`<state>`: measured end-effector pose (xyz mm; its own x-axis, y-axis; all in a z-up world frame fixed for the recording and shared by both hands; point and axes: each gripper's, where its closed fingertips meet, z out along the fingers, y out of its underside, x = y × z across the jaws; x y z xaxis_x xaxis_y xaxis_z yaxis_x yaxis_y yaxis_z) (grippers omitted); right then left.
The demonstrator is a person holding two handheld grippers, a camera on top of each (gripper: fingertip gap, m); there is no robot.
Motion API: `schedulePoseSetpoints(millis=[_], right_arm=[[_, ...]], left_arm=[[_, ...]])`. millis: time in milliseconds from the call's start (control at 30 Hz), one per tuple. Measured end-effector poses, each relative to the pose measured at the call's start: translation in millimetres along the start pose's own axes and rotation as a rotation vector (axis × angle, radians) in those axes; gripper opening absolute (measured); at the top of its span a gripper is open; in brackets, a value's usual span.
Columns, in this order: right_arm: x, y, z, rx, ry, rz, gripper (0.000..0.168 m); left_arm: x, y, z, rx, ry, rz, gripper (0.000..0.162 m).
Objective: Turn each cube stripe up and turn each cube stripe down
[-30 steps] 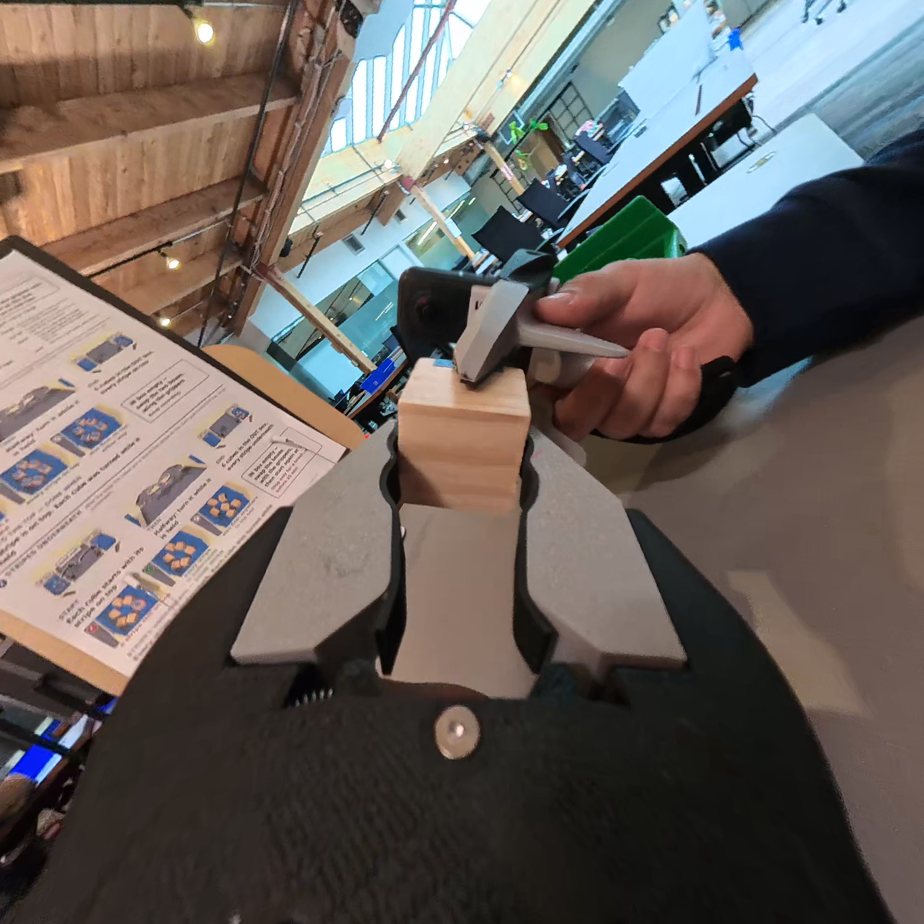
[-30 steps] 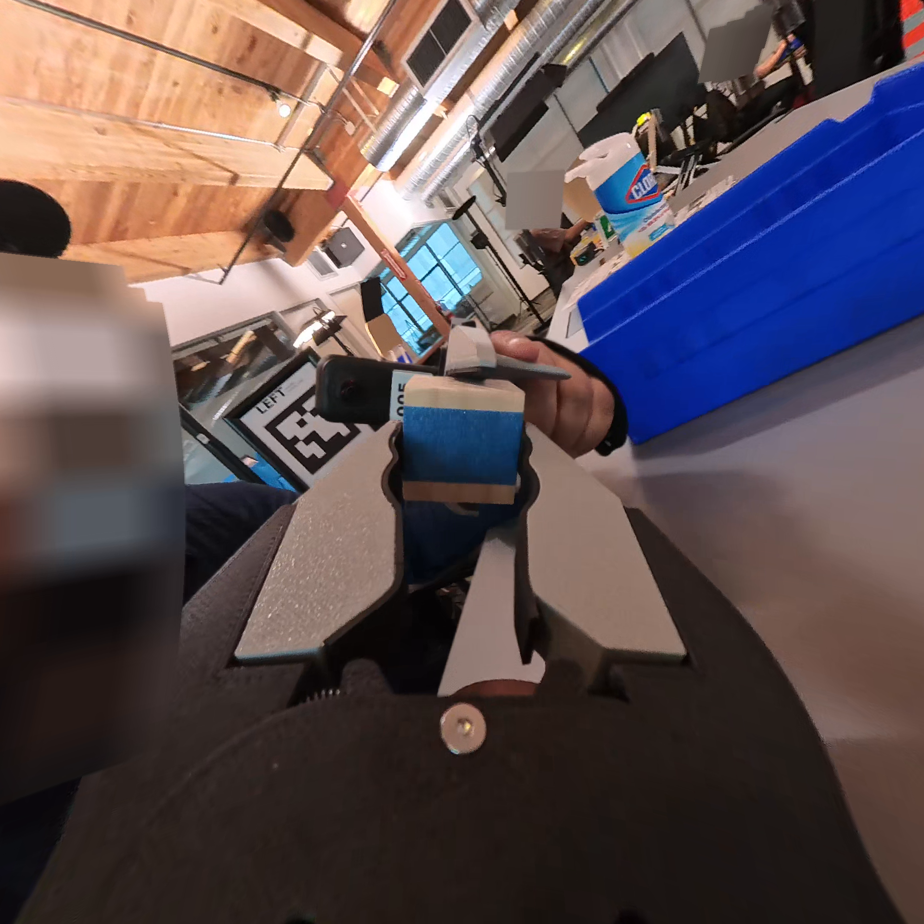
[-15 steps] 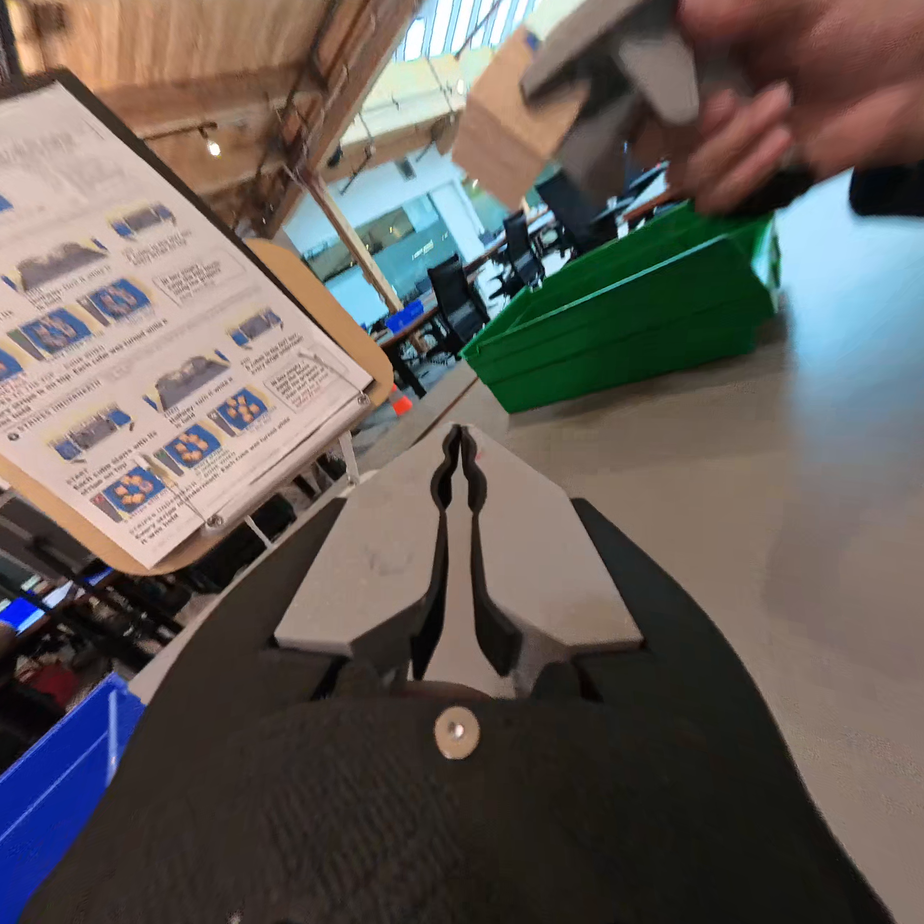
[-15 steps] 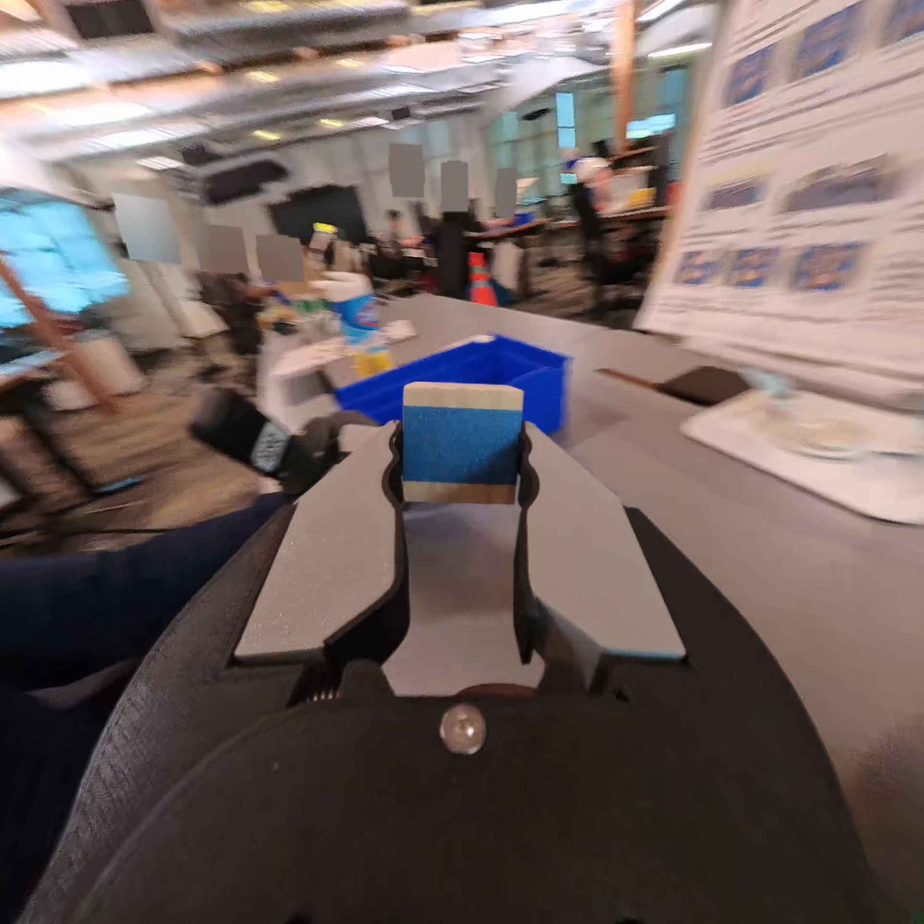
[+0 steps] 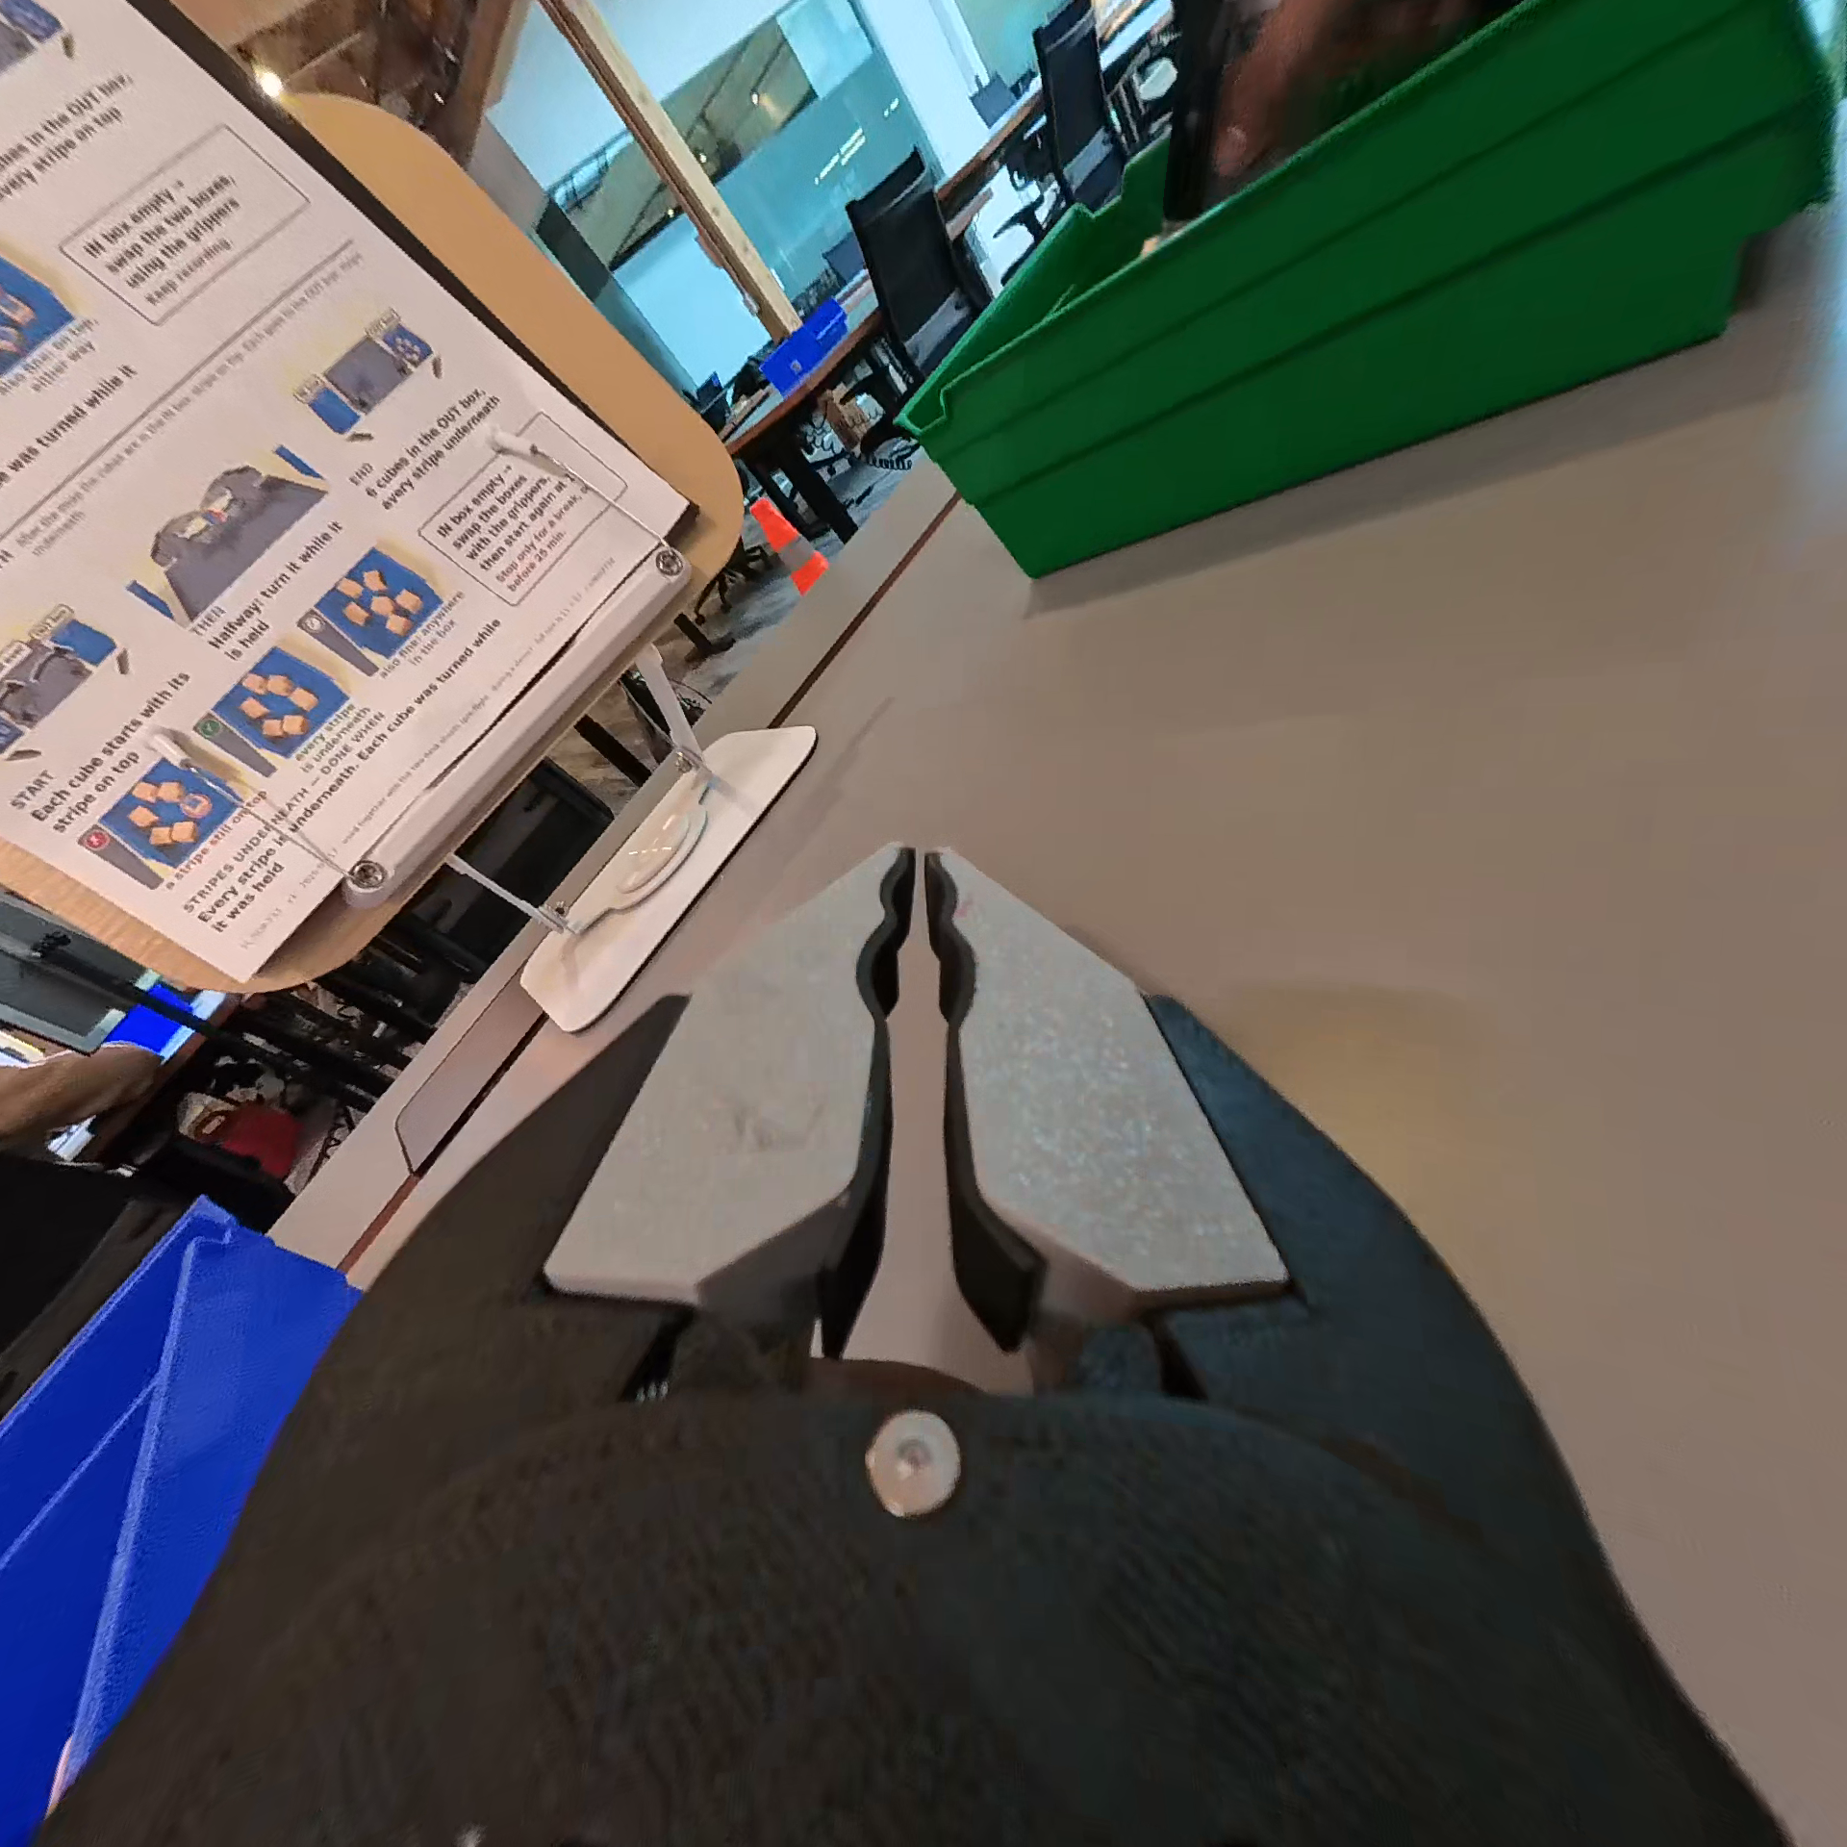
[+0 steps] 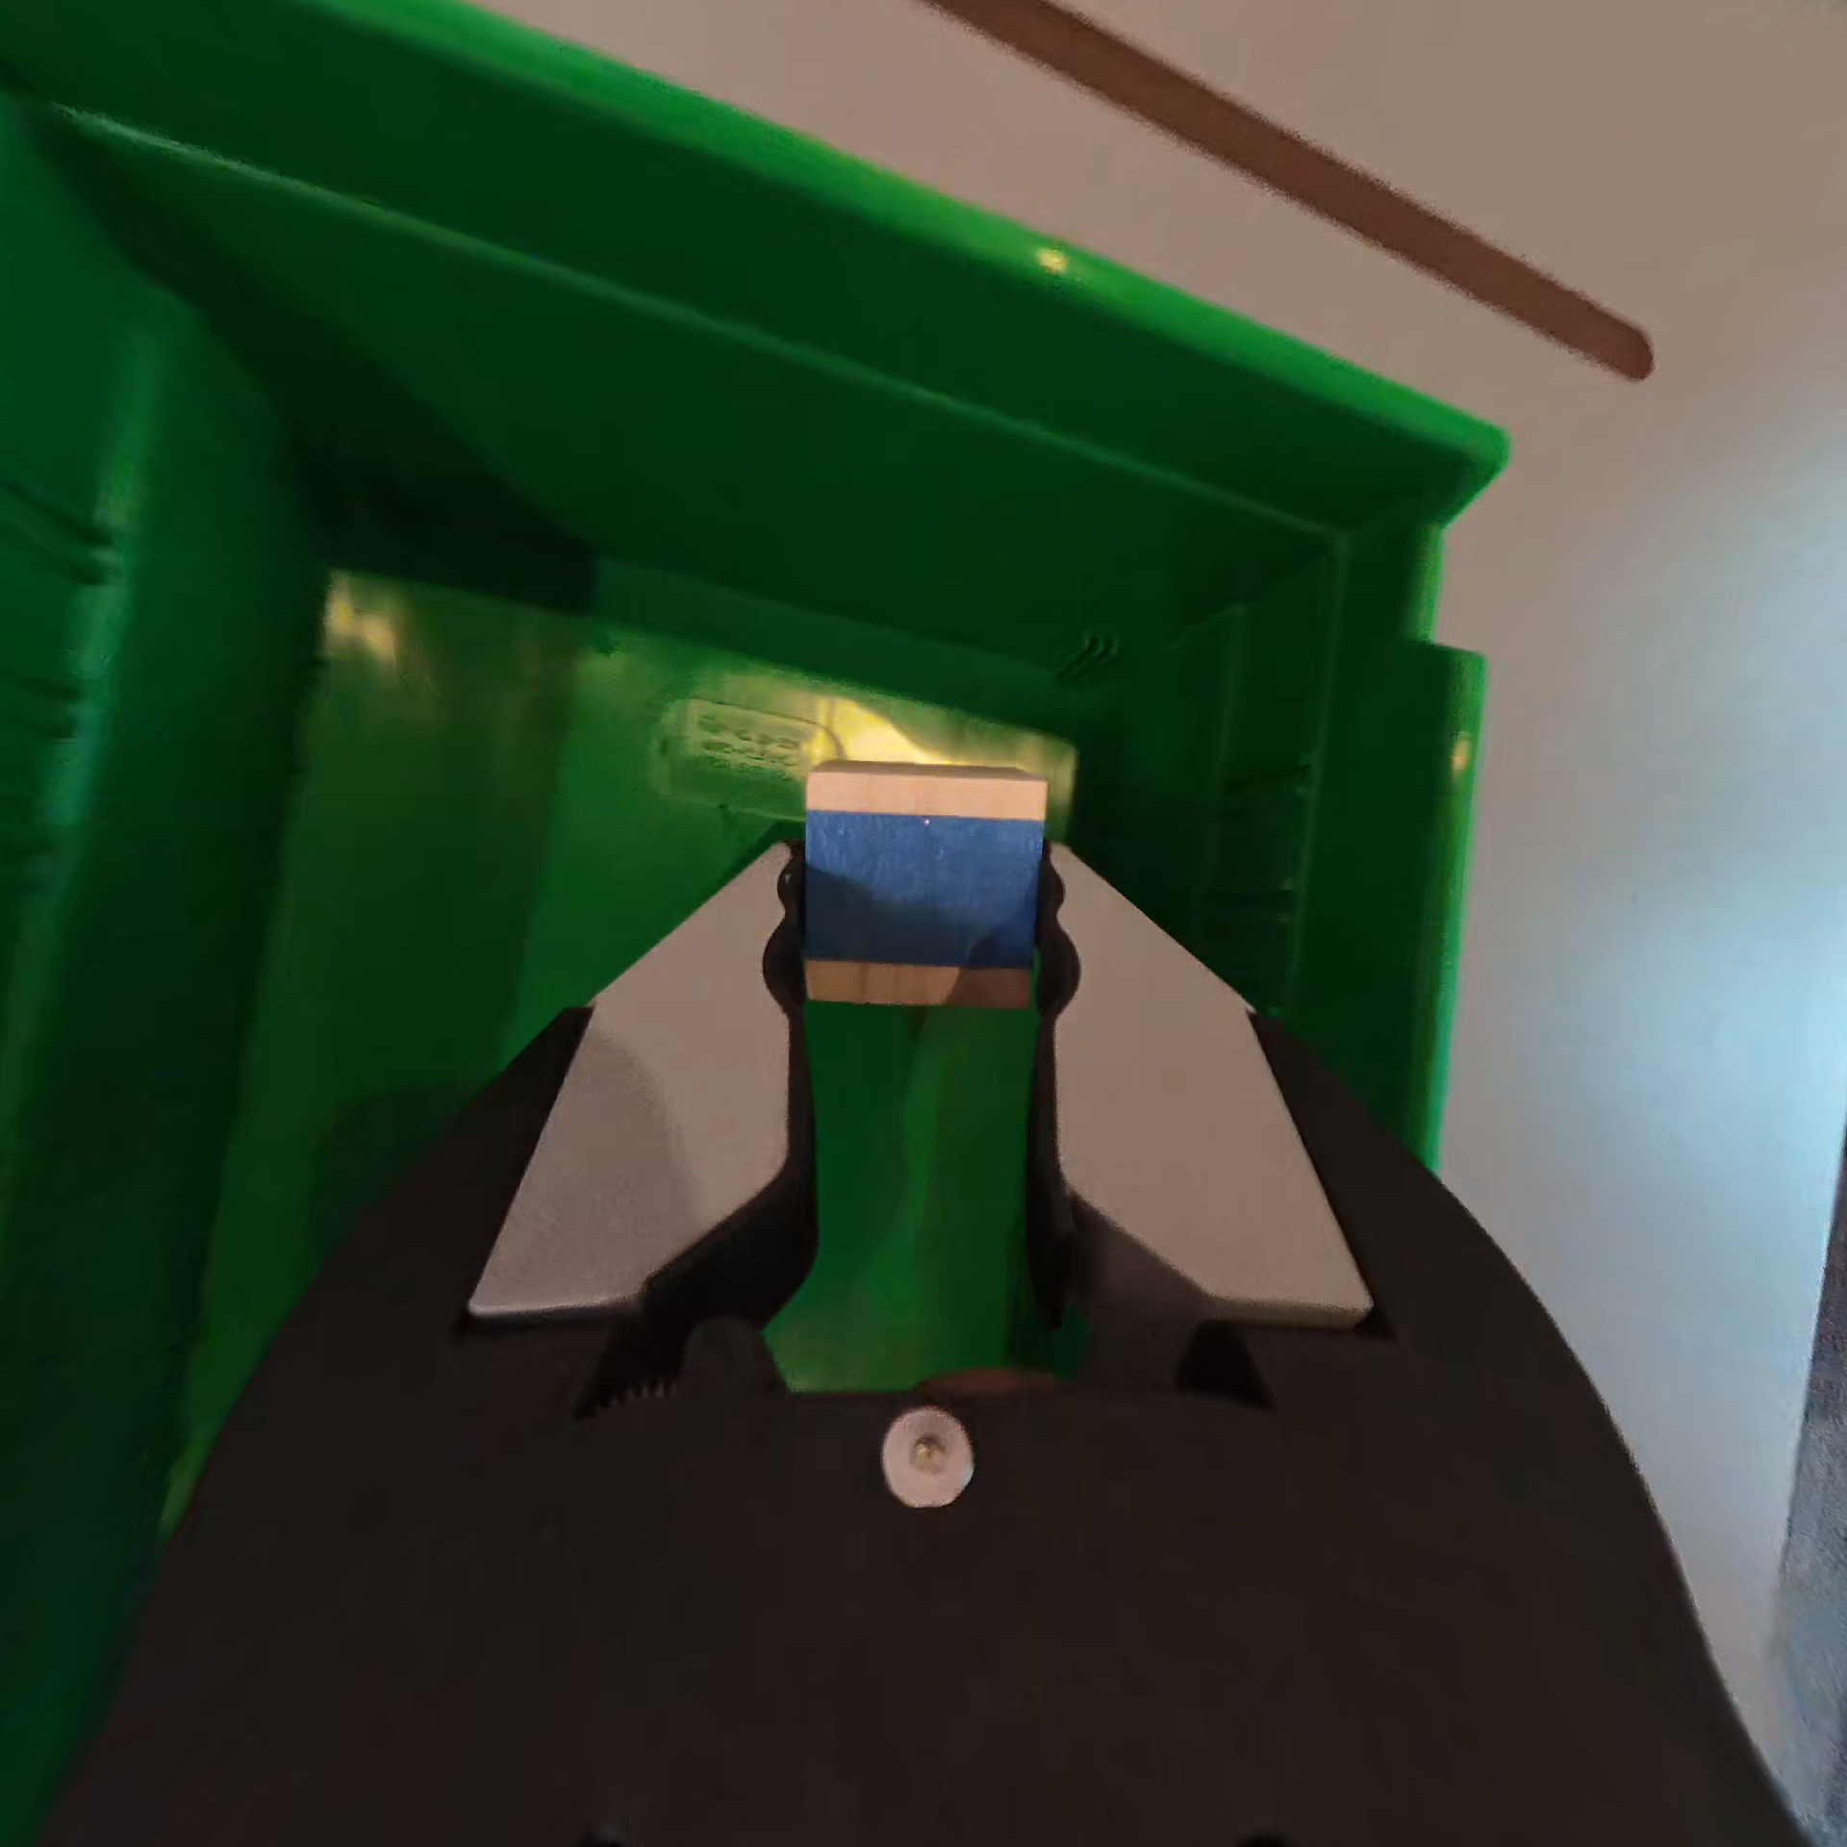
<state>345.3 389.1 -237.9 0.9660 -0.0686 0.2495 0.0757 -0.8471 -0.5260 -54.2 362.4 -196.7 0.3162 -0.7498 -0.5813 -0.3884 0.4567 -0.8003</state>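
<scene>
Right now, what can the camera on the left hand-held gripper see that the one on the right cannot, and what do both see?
Only the left wrist view shows the left hand-held gripper, shut and empty, an instruction sheet on a stand, a blue bin, and chairs and an orange cone in the room beyond.

Only the right wrist view shows the right hand-held gripper shut on a wooden cube, its blue stripe facing the camera, over the inside of the bin.

Both show the green bin and the grey table.
</scene>
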Motion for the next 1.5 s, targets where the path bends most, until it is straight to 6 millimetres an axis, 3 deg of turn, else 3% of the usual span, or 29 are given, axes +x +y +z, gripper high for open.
schedulePoseSetpoints(millis=[100, 200, 267, 367, 400, 467, 533, 600, 667, 733, 833, 900, 933, 1033, 1133, 1233, 1300, 1400, 1433, 1500], right_arm=[[4.3, 10.3, 25.5, -0.08, -0.002, 0.02, 0.043], [10.9, 8.5, 27.3, -0.07, 0.015, 0.064, 0.058], [10.2, -6.8, 8.7, 0.015, 0.009, 0.058, 0.062], [-3.3, -37.8, -44.0, 0.18, -0.024, 0.044, 0.064], [-16.4, -50.4, -67.6, 0.257, -0.058, 0.031, 0.065], [-60.7, -73.5, -119.5, 0.436, -0.182, 0.002, 0.062], [-124.8, -84.3, -166.2, 0.587, -0.372, -0.045, 0.061], [-195.6, -77.6, -191.3, 0.641, -0.591, -0.087, 0.06], [-257.1, -64.4, -189.2, 0.644, -0.741, -0.123, 0.059], [-299.9, -56.1, -164.9, 0.659, -0.766, -0.162, 0.059], [-336.0, -46.0, -120.9, 0.629, -0.74, -0.18, 0.058], [-348.7, -41.0, -112.5, 0.593, -0.786, -0.163, 0.057], [-352.1, -39.9, -114.7, 0.604, -0.801, -0.188, 0.057], [-336.5, -35.2, -98.1, 0.636, -0.633, -0.258, 0.053], [-337.9, -27.0, -98.9, 0.612, -0.672, -0.257, 0.053], [-343.2, -27.2, -107.2, 0.616, -0.733, -0.223, 0.053], [-346.8, -26.3, -110.3, 0.618, -0.745, -0.232, 0.053], [-349.2, -23.9, -109.2, 0.62, -0.721, -0.264, 0.052], [-350.4, -22.7, -108.6, 0.617, -0.719, -0.272, 0.052], [-351.8, -21.1, -106.5, 0.611, -0.716, -0.28, 0.052]], left_arm=[[0.5, 3.9, 1.3, -0.018, 0.004, 0.001, 0.001], [0.1, 4.9, 1.6, -0.023, 0.006, 0.0, 0.001], [-0.5, 6.2, 2.2, -0.031, 0.007, -0.009, 0.002], [-0.1, 7.4, 3.1, -0.039, 0.014, -0.028, 0.002], [0.5, 7.2, 3.2, -0.039, 0.017, -0.028, 0.003], [1.7, 7.2, 3.6, -0.04, 0.017, -0.021, 0.003], [2.5, 8.5, 4.2, -0.048, 0.018, -0.015, 0.003], [2.1, 9.2, 3.8, -0.052, 0.014, -0.011, 0.003], [0.9, 8.5, 3.1, -0.048, 0.008, -0.014, 0.004], [1.0, 7.4, 2.6, -0.041, 0.006, -0.03, 0.004], [6.1, 8.7, 2.1, -0.049, 0.007, -0.055, 0.006], [9.1, 7.9, -1.6, -0.058, -0.01, -0.048, 0.008], [10.3, 4.2, -5.5, -0.051, -0.017, -0.071, 0.01], [3.0, -16.2, -27.5, -0.032, -0.042, -0.143, 0.01], [-27.2, -44.1, -61.0, -0.007, -0.028, -0.237, 0.012], [-58.0, -60.5, -94.9, -0.03, 0.139, -0.304, 0.017], [-91.7, -46.4, -107.3, -0.114, 0.176, -0.306, 0.026], [-143.6, -2.5, -113.4, -0.264, 0.169, -0.282, 0.033], [-150.9, 10.3, -114.8, -0.289, 0.194, -0.278, 0.033], [-146.8, 36.1, -118.3, -0.341, 0.301, -0.265, 0.038]])
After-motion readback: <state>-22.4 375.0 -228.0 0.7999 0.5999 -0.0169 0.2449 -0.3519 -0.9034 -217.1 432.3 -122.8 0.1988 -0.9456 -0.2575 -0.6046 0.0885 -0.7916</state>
